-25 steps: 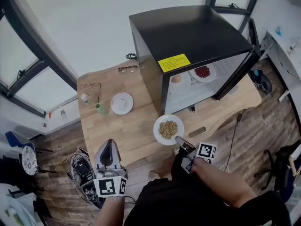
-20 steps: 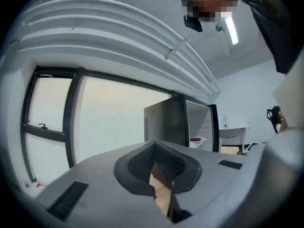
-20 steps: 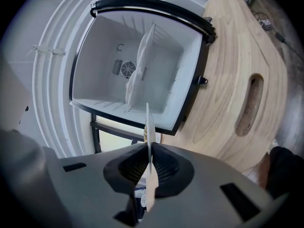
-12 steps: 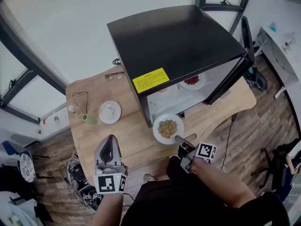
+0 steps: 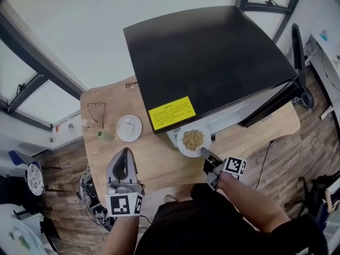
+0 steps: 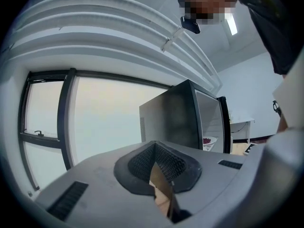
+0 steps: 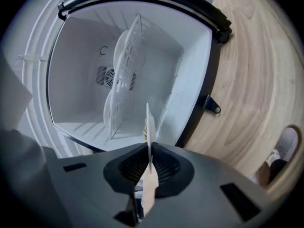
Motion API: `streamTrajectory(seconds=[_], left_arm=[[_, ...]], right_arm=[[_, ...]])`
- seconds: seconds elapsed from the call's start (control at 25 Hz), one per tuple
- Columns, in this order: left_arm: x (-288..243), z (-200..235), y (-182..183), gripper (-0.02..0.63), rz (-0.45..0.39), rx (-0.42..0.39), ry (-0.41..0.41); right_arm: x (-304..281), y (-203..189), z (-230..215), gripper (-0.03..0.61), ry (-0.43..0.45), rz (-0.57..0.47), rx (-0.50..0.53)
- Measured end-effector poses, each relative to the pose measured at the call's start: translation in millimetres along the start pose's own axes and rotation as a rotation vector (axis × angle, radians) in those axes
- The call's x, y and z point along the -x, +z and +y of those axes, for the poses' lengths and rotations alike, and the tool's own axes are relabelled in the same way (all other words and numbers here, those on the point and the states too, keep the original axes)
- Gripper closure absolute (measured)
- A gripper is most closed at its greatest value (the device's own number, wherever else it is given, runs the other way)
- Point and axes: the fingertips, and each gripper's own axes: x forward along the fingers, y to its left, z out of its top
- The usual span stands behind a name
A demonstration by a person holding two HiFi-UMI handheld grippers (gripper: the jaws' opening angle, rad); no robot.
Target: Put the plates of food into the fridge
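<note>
1. At the desk's (image 5: 151, 166) left edge lie a pair of glasses (image 5: 96, 112) and a small green bottle (image 5: 104, 136). Just beside them stands a small white plate (image 5: 129, 128), which probably has to go in too.
2. The left gripper (image 5: 126, 153) hovers over the desk's near edge, pointing level toward the window. Its jaws are pressed together with nothing between them, and the person's forearm reaches up from the bottom of the head view.
3. The plate of food (image 5: 193, 139), heaped with something tan and grainy, hangs at the fridge's (image 5: 212, 57) open front, just under the yellow label (image 5: 171, 113), off the desk.
4. The right gripper (image 5: 203, 152) is clenched on that plate's near rim and tilts slightly down toward the white interior. The arm stretches forward from the body.
5. I judge the step in hand to be carrying this plate into the fridge. The next move calls for keeping it flat, sliding it over the wire shelf (image 7: 124, 75), lowering it, then releasing.
</note>
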Motion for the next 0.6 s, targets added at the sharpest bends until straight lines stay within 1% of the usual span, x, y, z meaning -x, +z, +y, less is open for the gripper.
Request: streamTrajectory(seconds=[0.2,0.44,0.56,0.6], left_arm=[[-5.5,17.6,1.1,0.609,0.016,-0.004,0.064],[-8.0,27.5,1.4,0.609,0.037,-0.005,0.114],[-6.3,37.0,0.9,0.609,0.044,0.006,0.152],[-4.3,40.5,1.2,0.609,0.046,0.004,0.164]], right_arm=[[-25.3,16.4,3.7,0.541,0.048,0.024,0.004],[-42.4,33.7,-7.4,0.541,0.016,0.033,-0.003],[-50.7,44.6,-13.0,0.541,-0.016,0.027,-0.016],[-54.5,48.1,-13.3,0.541,-0.013,0.024,-0.013]])
